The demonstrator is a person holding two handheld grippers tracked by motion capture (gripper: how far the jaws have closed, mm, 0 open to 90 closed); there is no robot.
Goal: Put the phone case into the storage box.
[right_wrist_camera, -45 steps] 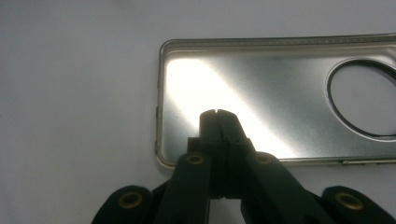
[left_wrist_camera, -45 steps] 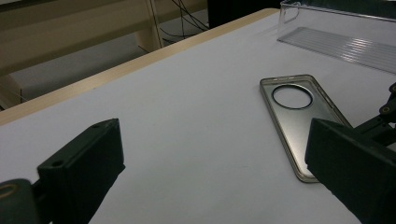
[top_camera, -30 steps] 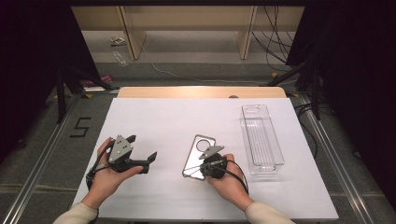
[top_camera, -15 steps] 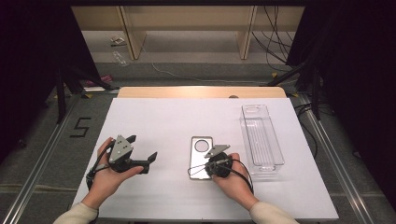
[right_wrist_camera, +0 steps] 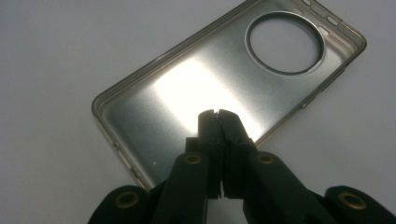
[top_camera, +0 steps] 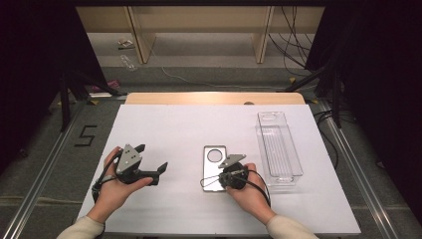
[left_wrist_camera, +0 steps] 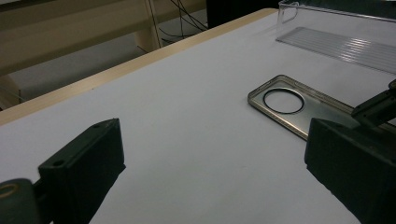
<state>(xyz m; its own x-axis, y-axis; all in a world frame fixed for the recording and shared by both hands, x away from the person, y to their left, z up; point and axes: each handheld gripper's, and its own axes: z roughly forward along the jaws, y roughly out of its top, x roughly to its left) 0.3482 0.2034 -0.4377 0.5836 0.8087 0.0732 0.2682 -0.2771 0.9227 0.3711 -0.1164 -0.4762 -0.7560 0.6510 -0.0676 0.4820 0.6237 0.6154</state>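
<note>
Hovering pinched together, empty, right gripper [right_wrist_camera: 218,113] fingers top a glossy translucent phone case [right_wrist_camera: 187,93]; left gripper [top_camera: 149,162] gapes.

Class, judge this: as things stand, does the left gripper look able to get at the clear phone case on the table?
Probably yes. The left gripper is open, and only bare white table lies between it and the phone case. The right gripper, shut, sits over the case's near end.
</note>
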